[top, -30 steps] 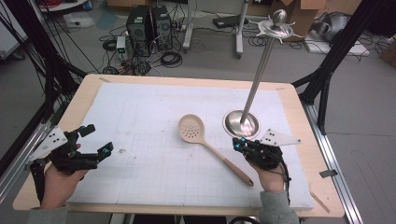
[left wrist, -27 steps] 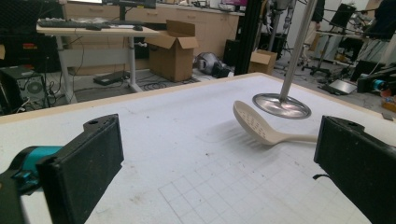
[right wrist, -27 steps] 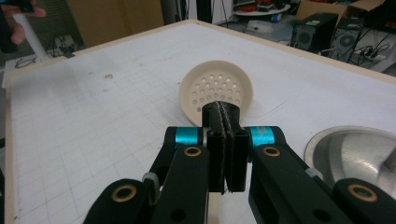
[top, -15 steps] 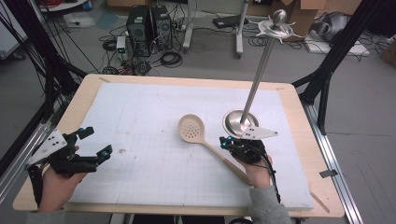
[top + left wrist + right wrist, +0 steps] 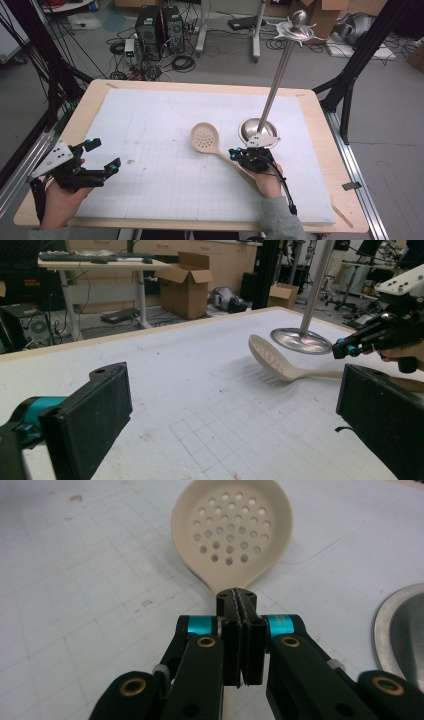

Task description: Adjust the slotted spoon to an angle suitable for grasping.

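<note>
Nothing lifted yet: spoon [image 5: 206, 138] lying flat on the white mat [image 5: 150, 125] of the desk [image 5: 320, 150], bowl end just left of the stand's round steel foot [image 5: 256, 129], handle running down toward the near edge. Probably the start of a pick-up, with grabbing, lifting and maybe hanging on the tall stand all left to do. Right tongs [image 5: 242, 645] shut tight, pads pressed together with nothing between them, tip right over the spoon's neck, just below the holes; touching or only hovering, hard to tell. Must open before any grab. Left tongs [image 5: 97, 157] wide open and empty, resting far left of the spoon, holding nothing.
</note>
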### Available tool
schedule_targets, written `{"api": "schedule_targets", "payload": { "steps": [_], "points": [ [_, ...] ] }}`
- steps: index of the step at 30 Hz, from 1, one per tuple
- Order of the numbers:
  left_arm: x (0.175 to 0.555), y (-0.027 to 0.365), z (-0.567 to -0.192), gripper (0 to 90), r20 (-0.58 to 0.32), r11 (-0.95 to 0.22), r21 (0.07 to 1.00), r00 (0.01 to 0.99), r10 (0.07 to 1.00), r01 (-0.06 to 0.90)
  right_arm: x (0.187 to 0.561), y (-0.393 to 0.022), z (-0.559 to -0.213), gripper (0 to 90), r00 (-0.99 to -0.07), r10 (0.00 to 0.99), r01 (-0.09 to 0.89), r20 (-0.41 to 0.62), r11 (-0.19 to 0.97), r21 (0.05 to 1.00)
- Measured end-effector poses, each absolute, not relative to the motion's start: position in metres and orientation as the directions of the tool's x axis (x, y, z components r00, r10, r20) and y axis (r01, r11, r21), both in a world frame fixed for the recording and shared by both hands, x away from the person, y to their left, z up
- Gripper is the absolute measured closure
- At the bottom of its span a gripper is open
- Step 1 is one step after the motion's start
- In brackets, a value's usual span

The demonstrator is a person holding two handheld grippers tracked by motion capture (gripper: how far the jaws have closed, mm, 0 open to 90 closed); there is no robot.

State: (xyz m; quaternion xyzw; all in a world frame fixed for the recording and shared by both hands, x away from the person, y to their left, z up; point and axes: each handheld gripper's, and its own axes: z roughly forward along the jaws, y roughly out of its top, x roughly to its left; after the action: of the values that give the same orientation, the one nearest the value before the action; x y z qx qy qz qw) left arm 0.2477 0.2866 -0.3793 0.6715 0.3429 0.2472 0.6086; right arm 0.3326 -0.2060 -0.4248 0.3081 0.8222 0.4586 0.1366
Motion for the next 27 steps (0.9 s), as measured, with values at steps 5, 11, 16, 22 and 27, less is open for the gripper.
{"api": "schedule_targets", "payload": {
  "steps": [5,11,16,22,27],
  "points": [
    [0.247,0.287,-0.380,1.8,-0.084,-0.028,0.986,0.643,0.761,0.162,0.337,-0.205,-0.431,89.5,-0.769,0.636,0.400,0.060,0.406,0.821],
    [0.247,0.287,-0.381,1.8,-0.084,-0.032,0.986,0.644,0.760,0.166,0.341,-0.202,-0.437,89.5,-0.758,0.650,0.419,0.053,0.423,0.804],
    [0.247,0.287,-0.382,1.8,-0.090,-0.030,0.984,0.641,0.762,0.173,0.344,-0.198,-0.440,89.4,-0.764,0.644,0.404,0.038,0.431,0.806],
    [0.247,0.287,-0.383,1.8,-0.091,-0.031,0.984,0.640,0.763,0.177,0.350,-0.193,-0.443,89.5,-0.765,0.644,0.398,0.035,0.428,0.811],
    [0.247,0.288,-0.385,1.8,-0.096,-0.030,0.983,0.640,0.763,0.183,0.358,-0.182,-0.447,89.5,-0.753,0.657,0.410,0.030,0.433,0.803]
  ]
}}
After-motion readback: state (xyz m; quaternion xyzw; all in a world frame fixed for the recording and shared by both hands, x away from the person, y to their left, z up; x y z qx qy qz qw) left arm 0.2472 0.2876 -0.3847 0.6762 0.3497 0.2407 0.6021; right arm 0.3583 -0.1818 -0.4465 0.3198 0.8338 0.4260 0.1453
